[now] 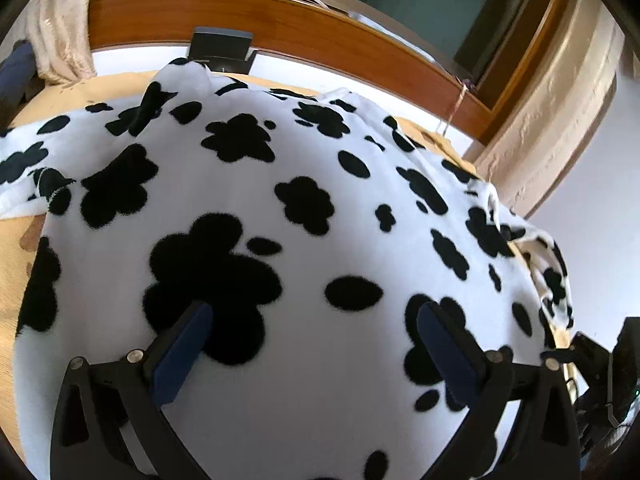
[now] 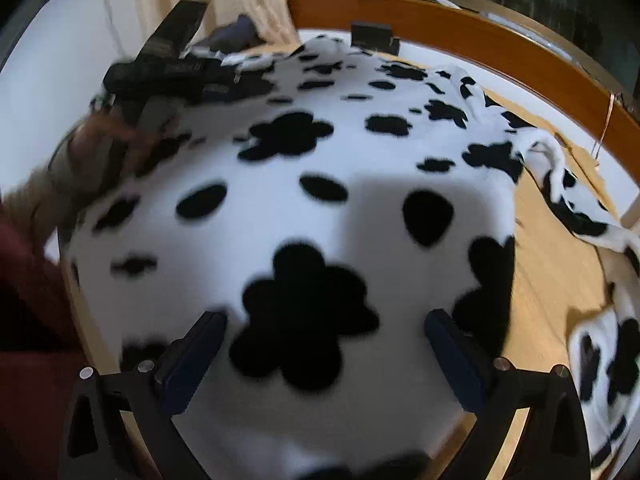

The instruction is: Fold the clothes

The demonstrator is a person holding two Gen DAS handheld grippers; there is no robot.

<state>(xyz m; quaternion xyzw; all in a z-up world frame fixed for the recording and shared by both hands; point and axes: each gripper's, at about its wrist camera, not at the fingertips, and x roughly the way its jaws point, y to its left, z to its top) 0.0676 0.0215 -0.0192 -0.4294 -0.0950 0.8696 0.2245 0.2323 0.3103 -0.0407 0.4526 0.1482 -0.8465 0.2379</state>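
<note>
garment: a white fleece with black cow-style blotches, spread flat over a tan worktop; it fills most of both views.
sleeve, left side: one sleeve runs out toward the left edge of the left wrist view, lying on the worktop.
sleeve, right side: the other sleeve trails off to the right in the right wrist view, rumpled, with a further patch of the same fabric low at the right.
left tongs: the left tongs stand apart, both blue pads over the fleece with nothing between them; whether the tips touch the cloth cannot be told.
right tongs: the right tongs are also apart, over a big black blotch near the fleece's right edge, holding nothing.
other view of left tool: in the right wrist view the left tool appears blurred at upper left, gripped by a hand over the far side of the fleece.
surroundings: a wooden rail curves behind the worktop, with a cream curtain at the left and two dark clamps on the rail.
</note>
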